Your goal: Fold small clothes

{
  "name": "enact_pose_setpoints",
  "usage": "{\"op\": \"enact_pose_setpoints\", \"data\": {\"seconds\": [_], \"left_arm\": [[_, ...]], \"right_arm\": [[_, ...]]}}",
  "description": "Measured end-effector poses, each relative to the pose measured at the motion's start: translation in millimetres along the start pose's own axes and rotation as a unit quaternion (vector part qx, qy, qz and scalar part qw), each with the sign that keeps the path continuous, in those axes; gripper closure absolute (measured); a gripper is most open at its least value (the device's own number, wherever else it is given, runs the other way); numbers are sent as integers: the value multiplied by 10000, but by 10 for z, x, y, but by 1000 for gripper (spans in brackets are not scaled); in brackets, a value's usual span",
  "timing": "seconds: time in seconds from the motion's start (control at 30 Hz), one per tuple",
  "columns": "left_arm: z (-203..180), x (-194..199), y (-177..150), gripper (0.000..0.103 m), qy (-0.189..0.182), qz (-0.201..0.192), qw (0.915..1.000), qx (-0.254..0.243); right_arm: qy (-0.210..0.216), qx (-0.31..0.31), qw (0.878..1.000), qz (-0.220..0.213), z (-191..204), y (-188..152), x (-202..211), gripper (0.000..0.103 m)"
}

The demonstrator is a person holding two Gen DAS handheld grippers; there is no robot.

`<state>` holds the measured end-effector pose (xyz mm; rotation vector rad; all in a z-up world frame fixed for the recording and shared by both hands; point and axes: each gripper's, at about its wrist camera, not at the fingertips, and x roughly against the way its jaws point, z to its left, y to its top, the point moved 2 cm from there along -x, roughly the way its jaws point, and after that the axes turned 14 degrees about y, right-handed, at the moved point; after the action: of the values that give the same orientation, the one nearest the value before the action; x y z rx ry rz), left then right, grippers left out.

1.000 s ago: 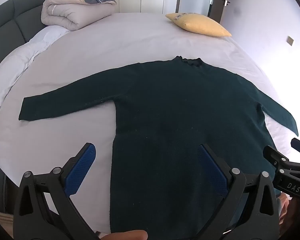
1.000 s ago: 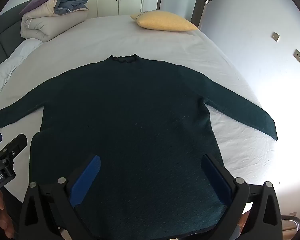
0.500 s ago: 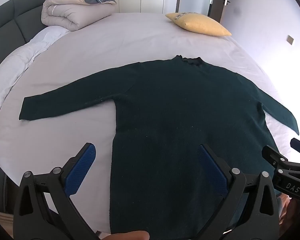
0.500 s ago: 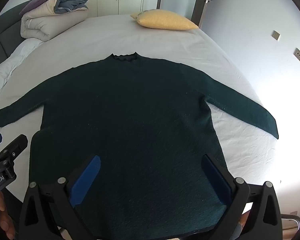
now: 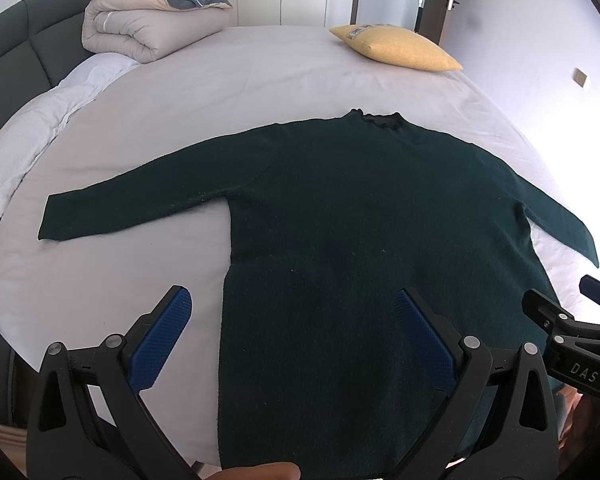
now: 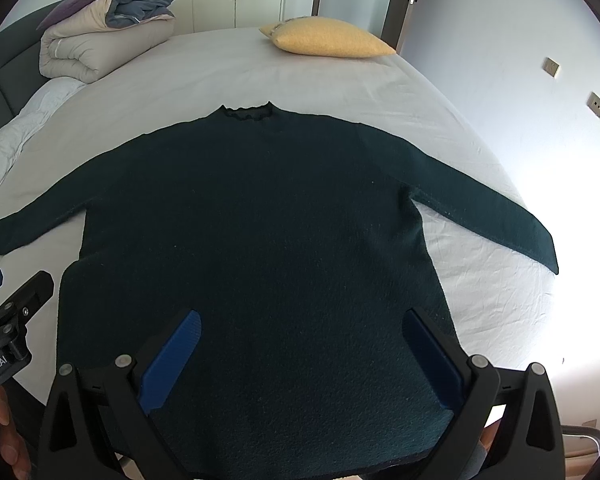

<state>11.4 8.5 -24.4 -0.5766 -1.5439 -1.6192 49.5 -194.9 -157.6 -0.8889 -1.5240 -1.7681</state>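
A dark green long-sleeved sweater (image 5: 360,216) lies flat on the bed, collar far, hem near me, both sleeves spread out sideways; it also shows in the right wrist view (image 6: 256,220). My left gripper (image 5: 292,304) is open and empty, held above the sweater's lower left edge. My right gripper (image 6: 300,324) is open and empty above the lower right part of the body. The right gripper also shows at the right edge of the left wrist view (image 5: 564,312). The left gripper shows at the left edge of the right wrist view (image 6: 16,292).
The white bed sheet (image 5: 260,80) surrounds the sweater. A folded duvet (image 5: 148,20) lies at the far left by the dark headboard (image 5: 16,60). A yellow pillow (image 5: 396,46) lies at the far right. Wardrobe doors and a doorway stand behind.
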Motion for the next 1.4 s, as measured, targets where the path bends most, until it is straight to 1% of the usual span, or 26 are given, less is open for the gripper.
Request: {"op": "enact_pose_setpoints", "data": {"seconds": [1.07, 1.4], "left_arm": [[-39, 23, -18, 0, 2, 14, 10000, -36], [-87, 28, -55, 0, -46, 28, 10000, -26]], "right_arm": [[13, -58, 10000, 61, -34, -70, -20, 0], [15, -69, 9999, 89, -42, -69, -40, 0]]}}
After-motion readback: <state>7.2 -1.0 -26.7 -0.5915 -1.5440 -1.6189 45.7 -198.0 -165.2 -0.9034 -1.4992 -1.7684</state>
